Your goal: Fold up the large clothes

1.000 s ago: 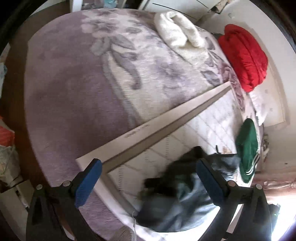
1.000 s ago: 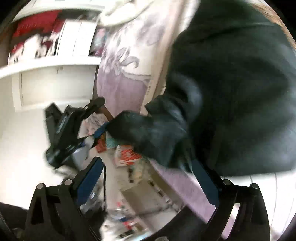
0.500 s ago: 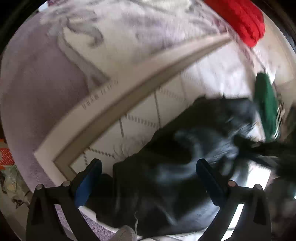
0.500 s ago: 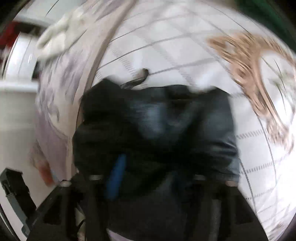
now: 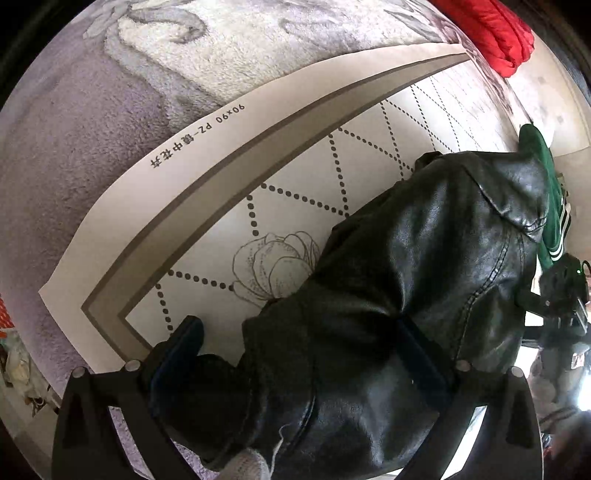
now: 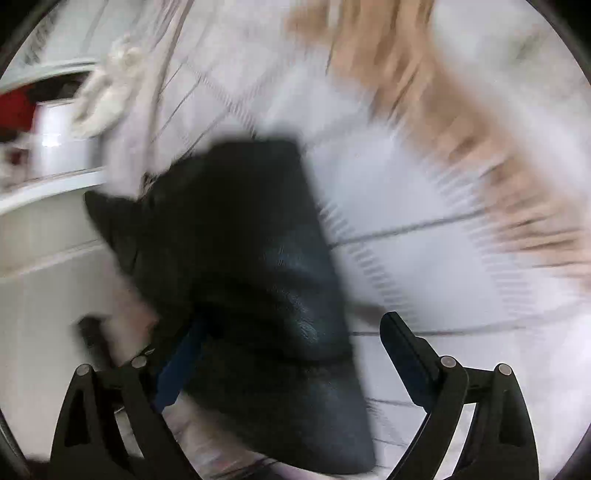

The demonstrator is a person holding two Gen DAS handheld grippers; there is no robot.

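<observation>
A black leather jacket (image 5: pixel 424 280) lies crumpled on a white mat (image 5: pixel 295 173) printed with dotted diamonds and a flower outline. My left gripper (image 5: pixel 299 343) is low over the jacket's near end and open, its fingers spread wide with a fold of leather between them. One blue-padded finger (image 5: pixel 181 347) rests on the mat. In the blurred right wrist view the jacket (image 6: pixel 251 288) fills the left and middle. My right gripper (image 6: pixel 291 350) is open, and the leather covers most of its left finger. The right gripper (image 5: pixel 561 295) also shows at the far right edge of the left wrist view.
The mat lies on a purple flowered fleece blanket (image 5: pixel 92 155). A red padded garment (image 5: pixel 495 33) sits at the top right, and a green garment with white stripes (image 5: pixel 550 206) lies just behind the jacket. A white fluffy garment (image 6: pixel 107 96) and white shelving (image 6: pixel 44 192) are on the left.
The jacket has come down onto the mat, spread wider and closer to me. My left gripper has dropped low over it. The right wrist view keeps swinging fast and stays blurred.
</observation>
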